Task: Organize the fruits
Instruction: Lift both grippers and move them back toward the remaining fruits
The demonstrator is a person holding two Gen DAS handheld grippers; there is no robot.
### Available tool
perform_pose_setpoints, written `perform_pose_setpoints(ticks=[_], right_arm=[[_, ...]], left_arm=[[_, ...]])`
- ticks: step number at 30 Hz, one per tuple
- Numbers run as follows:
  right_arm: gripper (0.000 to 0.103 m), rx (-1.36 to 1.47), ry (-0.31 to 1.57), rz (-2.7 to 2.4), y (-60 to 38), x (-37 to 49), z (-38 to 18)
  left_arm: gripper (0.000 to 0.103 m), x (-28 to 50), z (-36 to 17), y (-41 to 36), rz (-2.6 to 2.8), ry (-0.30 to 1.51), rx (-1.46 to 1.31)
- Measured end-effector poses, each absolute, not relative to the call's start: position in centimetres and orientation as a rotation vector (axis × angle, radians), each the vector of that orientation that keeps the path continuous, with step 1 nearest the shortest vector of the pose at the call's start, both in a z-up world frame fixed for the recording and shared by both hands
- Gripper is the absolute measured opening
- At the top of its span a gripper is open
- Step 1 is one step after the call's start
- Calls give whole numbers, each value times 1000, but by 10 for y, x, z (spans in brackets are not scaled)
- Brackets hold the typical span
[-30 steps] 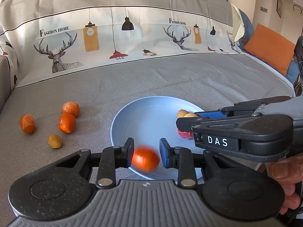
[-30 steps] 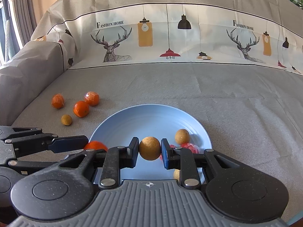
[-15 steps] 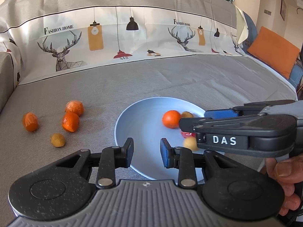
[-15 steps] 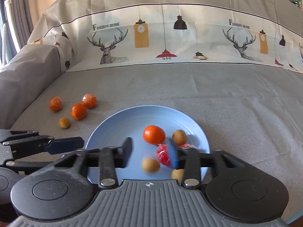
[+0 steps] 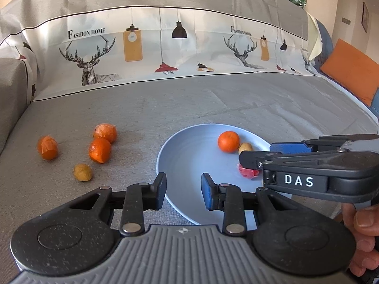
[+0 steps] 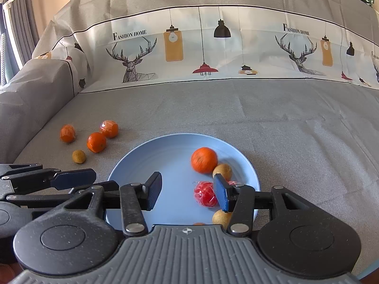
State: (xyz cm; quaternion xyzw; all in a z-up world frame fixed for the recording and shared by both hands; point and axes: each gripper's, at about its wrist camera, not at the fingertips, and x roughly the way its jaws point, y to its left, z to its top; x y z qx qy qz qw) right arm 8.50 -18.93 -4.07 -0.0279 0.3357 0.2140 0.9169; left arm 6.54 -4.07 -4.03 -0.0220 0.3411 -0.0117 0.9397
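Observation:
A light blue plate (image 5: 180, 158) (image 6: 142, 153) lies on the grey sofa cover. On it rest an orange (image 5: 228, 141) (image 6: 204, 160), a red wrapped fruit (image 5: 247, 172) (image 6: 205, 194) and two small brown fruits (image 6: 222, 170) (image 6: 221, 217). My left gripper (image 5: 183, 190) hangs open over the plate's near rim with nothing between its fingers. My right gripper (image 6: 187, 191) (image 5: 258, 153) is open above the plate's right half. The red fruit lies below, beside its right finger, unpressed.
Left of the plate, three oranges (image 5: 105, 132) (image 5: 99, 150) (image 5: 48, 148) and a small brown fruit (image 5: 82, 172) lie on the cover. The sofa back with a deer-print cloth (image 5: 165, 47) rises behind. An armrest (image 6: 28, 90) stands left and an orange cushion (image 5: 353, 71) right.
The left gripper let go of its orange, which rolled to the plate's far right side. The right gripper opened and dropped its brown fruit onto the plate.

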Motion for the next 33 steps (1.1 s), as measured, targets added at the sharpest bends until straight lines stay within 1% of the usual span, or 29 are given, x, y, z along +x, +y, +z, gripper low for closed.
perform_pose_setpoints(ticks=[7, 14, 24, 33], right_arm=[[50, -58, 690, 441, -189, 85, -41], [50, -58, 690, 440, -188, 84, -41], [50, -58, 688, 439, -188, 84, -41], [50, -50, 685, 434, -187, 84, -40]], left_arm=[[35, 65, -40, -39, -14, 687, -48], [32, 63, -39, -42, -31, 675, -36], [32, 63, -39, -42, -13, 665, -30], [33, 60, -37, -44, 37, 614, 7]])
